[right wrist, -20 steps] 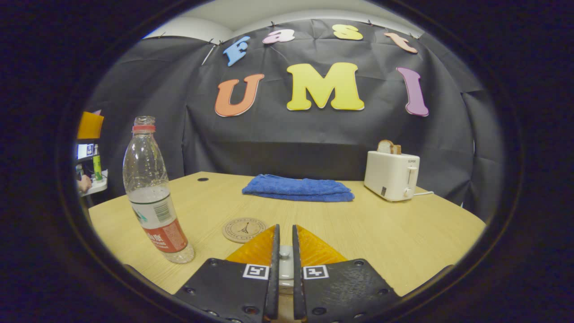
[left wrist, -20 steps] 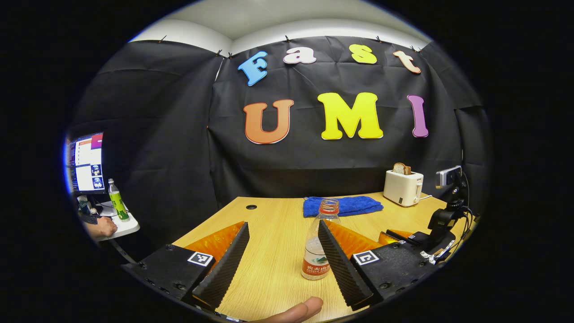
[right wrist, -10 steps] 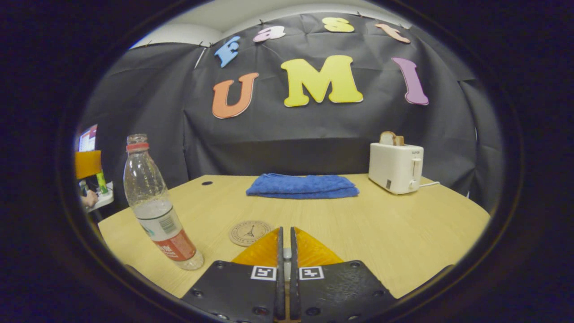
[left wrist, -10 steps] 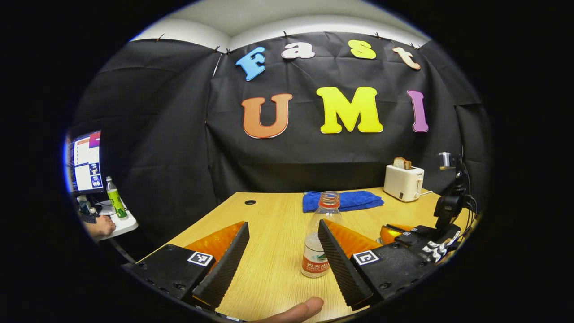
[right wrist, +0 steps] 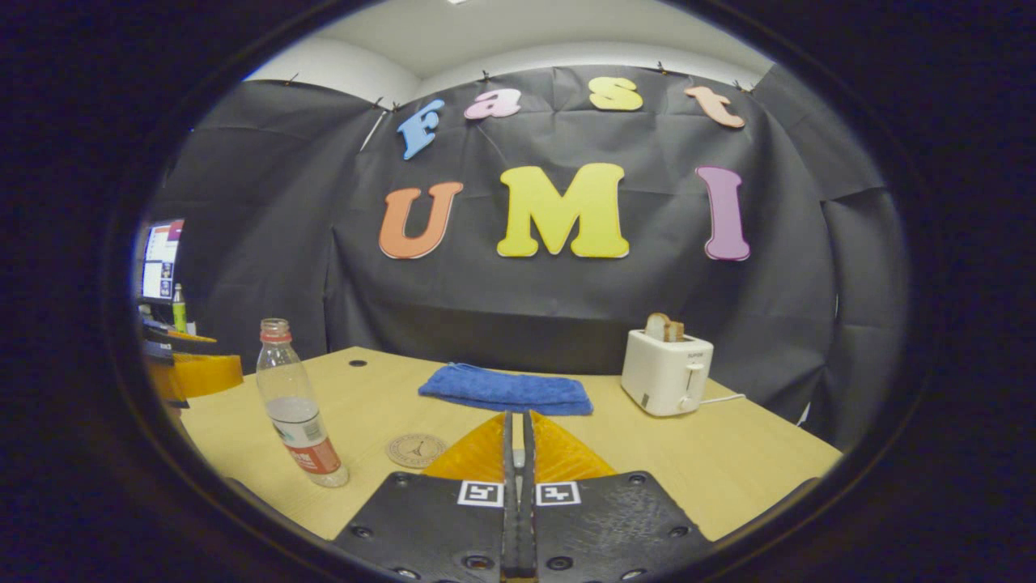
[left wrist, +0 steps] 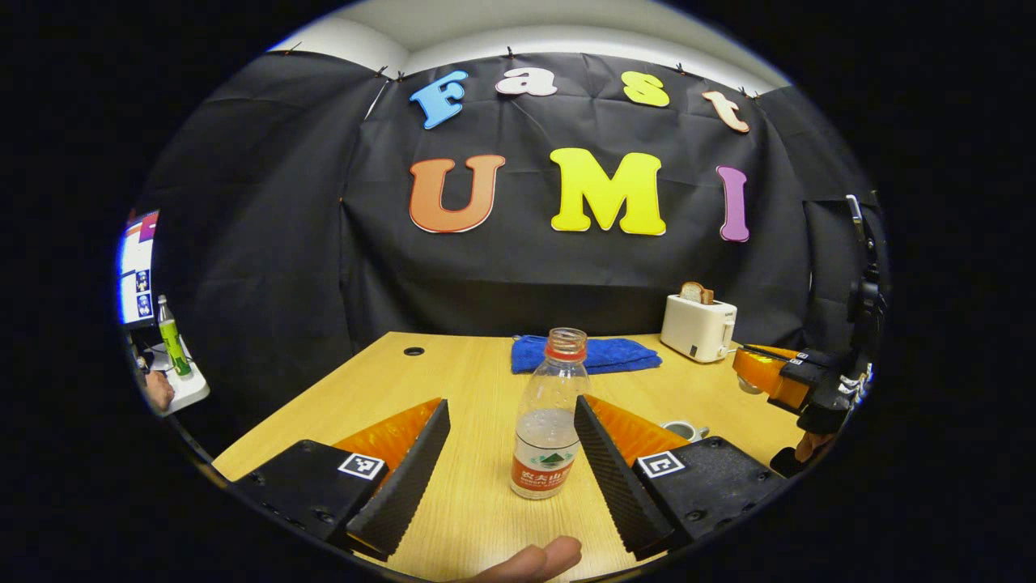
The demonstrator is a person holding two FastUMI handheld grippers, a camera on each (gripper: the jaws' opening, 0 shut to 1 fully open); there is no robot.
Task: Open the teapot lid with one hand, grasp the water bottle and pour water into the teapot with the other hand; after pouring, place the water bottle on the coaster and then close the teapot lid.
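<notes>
While the left gripper (left wrist: 511, 461) hangs spread wide, the water bottle (left wrist: 549, 425) stands upright on the table (left wrist: 453, 380) between its fingers, untouched, cap off, part full. Right gripper (right wrist: 516, 486) is pinched closed w/ something small between the fingers, prob. the teapot lid; can't confirm. Teapot (left wrist: 681, 430) rim peeks just right of bottle. Coaster (right wrist: 415, 449) lies right of bottle, near. Step: bottle grasp. Next: ease fwd, clamp mid-body, keep it upright.

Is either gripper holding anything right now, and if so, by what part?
The left gripper holds nothing: its jaws are open either side of the bottle, not pressing it. The right gripper is shut; what it pinches, if anything, cannot be told.
</notes>
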